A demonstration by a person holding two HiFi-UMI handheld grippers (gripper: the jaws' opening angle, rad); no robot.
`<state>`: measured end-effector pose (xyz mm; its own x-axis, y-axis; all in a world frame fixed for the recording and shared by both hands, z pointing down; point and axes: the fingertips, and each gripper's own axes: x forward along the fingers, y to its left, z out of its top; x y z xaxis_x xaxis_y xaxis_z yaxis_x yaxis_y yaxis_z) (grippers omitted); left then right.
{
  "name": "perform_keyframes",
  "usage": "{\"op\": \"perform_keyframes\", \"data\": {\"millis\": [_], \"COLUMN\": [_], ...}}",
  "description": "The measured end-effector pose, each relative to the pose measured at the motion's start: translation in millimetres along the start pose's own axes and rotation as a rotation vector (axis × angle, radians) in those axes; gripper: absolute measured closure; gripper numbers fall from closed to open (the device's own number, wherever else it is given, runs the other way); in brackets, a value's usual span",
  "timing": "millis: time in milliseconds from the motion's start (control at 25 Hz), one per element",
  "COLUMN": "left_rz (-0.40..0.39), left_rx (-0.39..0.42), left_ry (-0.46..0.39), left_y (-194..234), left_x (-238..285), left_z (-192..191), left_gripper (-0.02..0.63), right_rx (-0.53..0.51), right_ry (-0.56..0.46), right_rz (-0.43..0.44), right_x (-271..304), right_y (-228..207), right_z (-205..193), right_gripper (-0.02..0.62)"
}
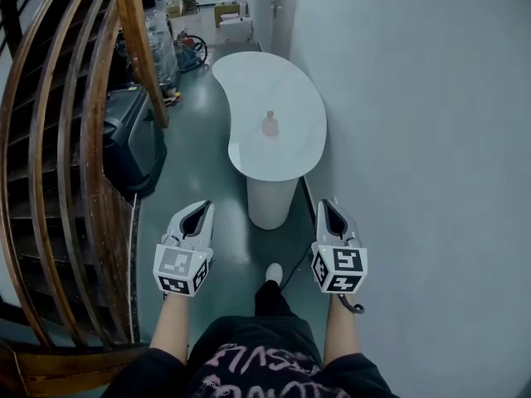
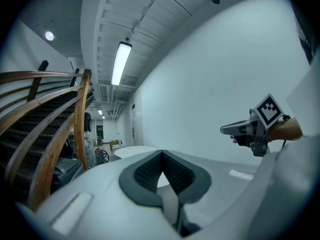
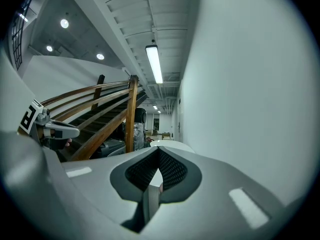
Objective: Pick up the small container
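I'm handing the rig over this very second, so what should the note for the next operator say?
Left gripper: shut, holding nothing.
Right gripper: shut, holding nothing.
Both are held low in front of the person, well short of the table.
Small container: upright on the white table ahead, untouched.
Done: nothing yet.
Left: walk up, open one gripper, close it on the container, lift.

Pink lettering is printed across the dark shirt (image 1: 265, 363) at the bottom of the head view. It is seen upside down and cut off, and cannot be read with certainty. Black-and-white square code patterns, without letters or numbers, are carried on the marker cube (image 1: 182, 270) of the left gripper (image 1: 197, 211) and likewise on the right gripper (image 1: 330, 210). No other writing can be made out.
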<state>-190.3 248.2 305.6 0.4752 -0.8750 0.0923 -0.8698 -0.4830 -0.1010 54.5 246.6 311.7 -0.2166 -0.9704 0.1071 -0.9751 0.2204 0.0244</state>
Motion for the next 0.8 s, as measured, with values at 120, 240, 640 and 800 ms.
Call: {"op": "perform_keyframes", "data": {"millis": [120,240,640,800], "left_rz": [-0.003,-0.001,0.004,0.007], "left_rx": [0.006,-0.001,-0.009,-0.012], "left_ry": [0.008,0.01,0.023,0.018], "left_y": [-1,2,6,11], "left_x": [6,11,30,42], "left_z": [-3,-3,-10,-9], "left_gripper": [0.604,0.604,0.604,0.604], "right_rx": [0.002,0.004,-0.017,-0.014], "right_ry": [0.003,0.005,0.004,0.008], "right_rz": [-0.001,0.003,0.023,0.028], "right_x": [6,12,31,44], "right_y": [-3,-4,-6,-8], "right_z": [-2,-2,-4,-4], "right_gripper": [0.586,0.586,0.586,0.586]}}
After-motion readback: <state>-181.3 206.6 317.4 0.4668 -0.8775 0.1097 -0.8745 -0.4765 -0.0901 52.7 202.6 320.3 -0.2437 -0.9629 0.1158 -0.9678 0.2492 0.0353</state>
